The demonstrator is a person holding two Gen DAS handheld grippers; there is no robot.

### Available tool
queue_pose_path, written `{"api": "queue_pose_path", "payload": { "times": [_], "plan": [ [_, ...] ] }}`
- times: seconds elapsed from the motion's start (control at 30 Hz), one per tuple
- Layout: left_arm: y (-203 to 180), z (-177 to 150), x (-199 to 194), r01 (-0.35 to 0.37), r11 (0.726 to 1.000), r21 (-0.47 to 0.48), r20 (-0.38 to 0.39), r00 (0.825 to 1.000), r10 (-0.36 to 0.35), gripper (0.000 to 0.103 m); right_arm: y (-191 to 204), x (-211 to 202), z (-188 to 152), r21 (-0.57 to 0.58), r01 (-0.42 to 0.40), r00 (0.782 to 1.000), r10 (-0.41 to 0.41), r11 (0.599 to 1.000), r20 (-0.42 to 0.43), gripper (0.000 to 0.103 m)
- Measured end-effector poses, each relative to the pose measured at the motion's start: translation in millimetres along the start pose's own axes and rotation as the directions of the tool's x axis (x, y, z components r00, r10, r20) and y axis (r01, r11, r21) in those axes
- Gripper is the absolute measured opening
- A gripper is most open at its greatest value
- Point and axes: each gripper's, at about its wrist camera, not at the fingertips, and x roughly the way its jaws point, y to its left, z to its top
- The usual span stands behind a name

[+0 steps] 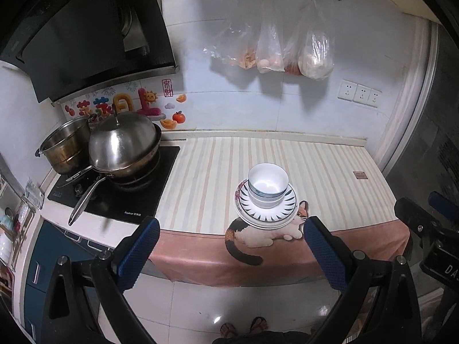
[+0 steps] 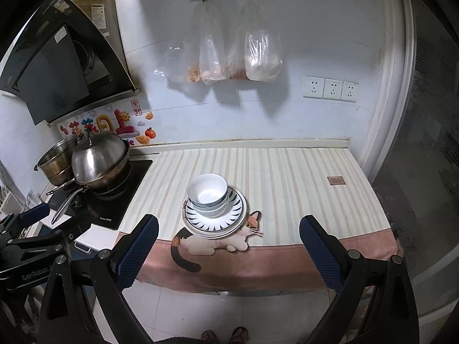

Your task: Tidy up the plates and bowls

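White bowls (image 1: pixel 267 185) are stacked on a pile of plates (image 1: pixel 265 215) with a dark ray pattern, on the striped counter cloth (image 1: pixel 206 177). The same bowls (image 2: pixel 208 193) and plates (image 2: pixel 215 219) show in the right wrist view. My left gripper (image 1: pixel 231 235) is open and empty, held back from the counter's front edge. My right gripper (image 2: pixel 229 233) is open and empty, also in front of the counter. The right gripper (image 1: pixel 430 223) shows at the left view's right edge. The left gripper (image 2: pixel 28 229) shows at the right view's left edge.
A stove (image 1: pixel 120 192) with a lidded steel wok (image 1: pixel 123 146) and a steel pot (image 1: pixel 64 146) stands left of the cloth. Plastic bags (image 1: pixel 287 48) hang on the back wall. Wall sockets (image 1: pixel 360 93) sit at the right. A cat picture (image 1: pixel 264 235) marks the cloth's pink front border.
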Motion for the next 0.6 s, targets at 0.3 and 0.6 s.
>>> {"api": "queue_pose_path", "payload": {
  "times": [0.3, 0.6],
  "plan": [
    [4.5, -3.1, -4.2, 0.003, 1.0, 0.002, -0.004, 1.0, -0.003, 0.103, 5.5, -3.5, -3.7, -0.005, 0.008, 1.0, -0.008, 1.0, 0.002, 0.101],
    [7.6, -2.9, -8.8, 0.003, 1.0, 0.001, 0.005, 1.0, -0.003, 0.103, 7.4, -6.2, -4.5, -0.005, 0.006, 1.0, -0.006, 1.0, 0.001, 0.101]
  ]
}}
